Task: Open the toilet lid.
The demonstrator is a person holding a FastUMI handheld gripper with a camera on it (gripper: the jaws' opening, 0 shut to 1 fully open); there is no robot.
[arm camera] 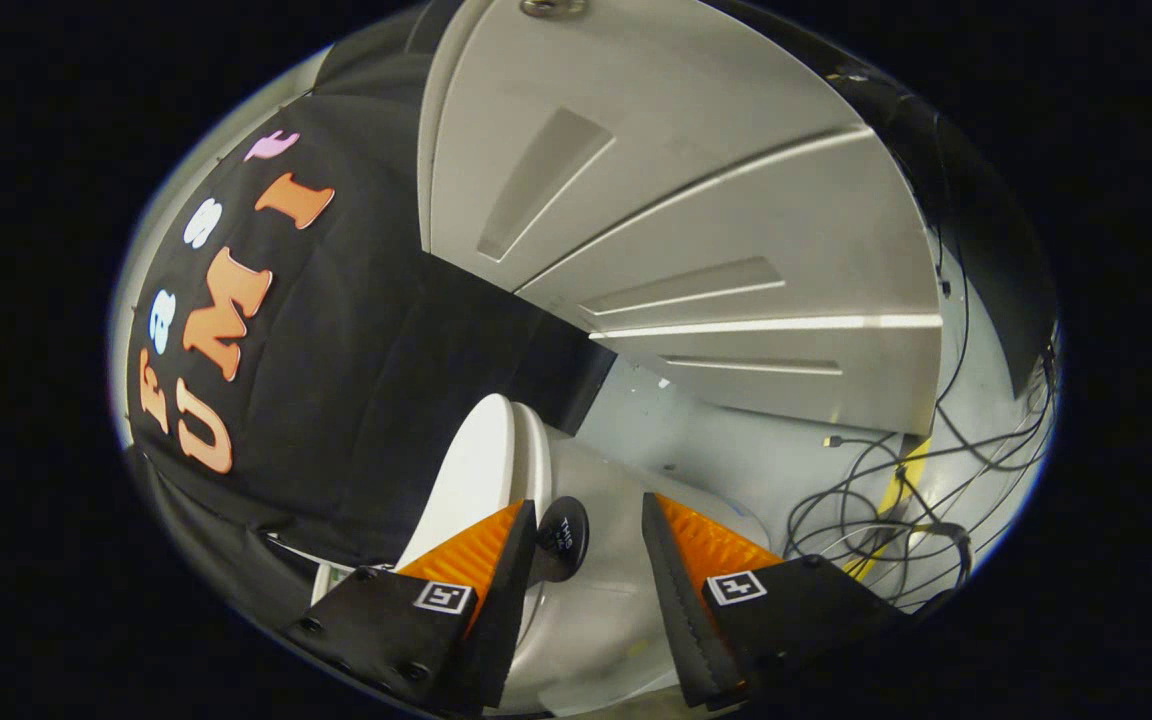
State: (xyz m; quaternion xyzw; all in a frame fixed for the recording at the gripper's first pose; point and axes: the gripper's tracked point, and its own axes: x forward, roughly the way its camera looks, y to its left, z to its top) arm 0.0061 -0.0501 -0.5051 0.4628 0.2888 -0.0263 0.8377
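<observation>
While the jaws stand apart, a black knob (563, 540) on the raised toilet lid (476, 470) sits between them.

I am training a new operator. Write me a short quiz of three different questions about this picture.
1. True or false: the claw is shut on the black knob.
2. The toilet lid stands: A) raised B) flat down.
3. What lies on the floor beyond the right finger?

Key: 1 false, the fingers are apart, the knob by the left one. 2 A. 3 tangled cables.
</observation>
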